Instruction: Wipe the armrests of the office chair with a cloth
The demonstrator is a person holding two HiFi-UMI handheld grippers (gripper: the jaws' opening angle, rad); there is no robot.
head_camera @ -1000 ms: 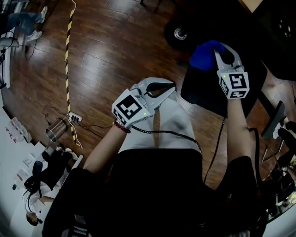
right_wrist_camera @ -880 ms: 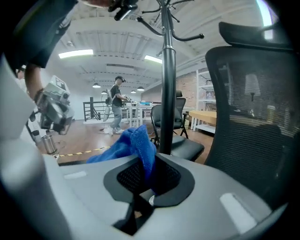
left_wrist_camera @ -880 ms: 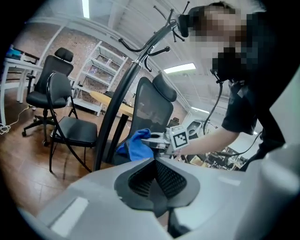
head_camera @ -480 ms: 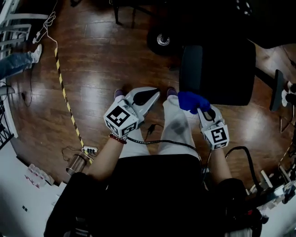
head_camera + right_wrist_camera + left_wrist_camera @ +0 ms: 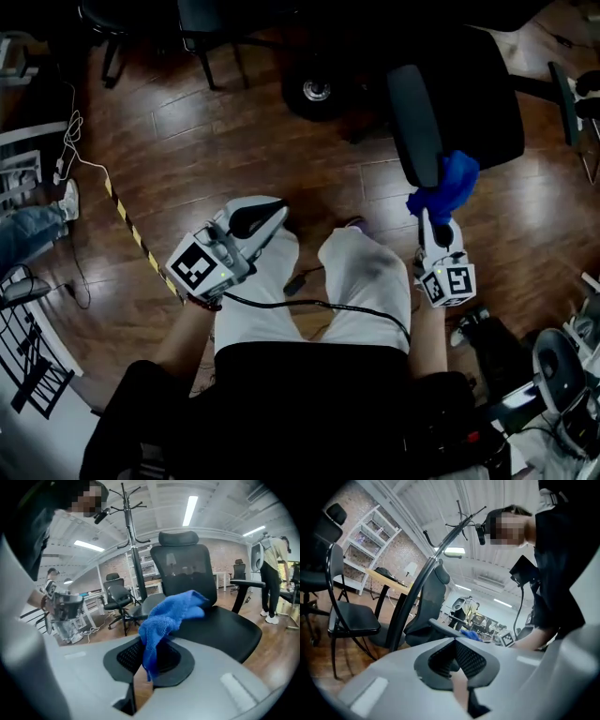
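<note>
Right tongs [image 5: 431, 214] are clamped on the blue cloth [image 5: 448, 186], which bunches up out of the pads. The cloth sits at the near end of the office chair's [image 5: 483, 94] dark armrest [image 5: 415, 122]; contact is unclear. Left tongs [image 5: 269, 213] are closed with nothing between them, held over the person's lap, well apart from the chair. Wooden floor [image 5: 206, 141] below.

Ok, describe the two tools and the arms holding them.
The left tool and right tool are both light grey plastic, with black textured pads inside the jaws. Each has a white cube printed with black square markers at the back. A black cable runs off the left one. The person wears a black top whose sleeves stop above the forearms.
</note>
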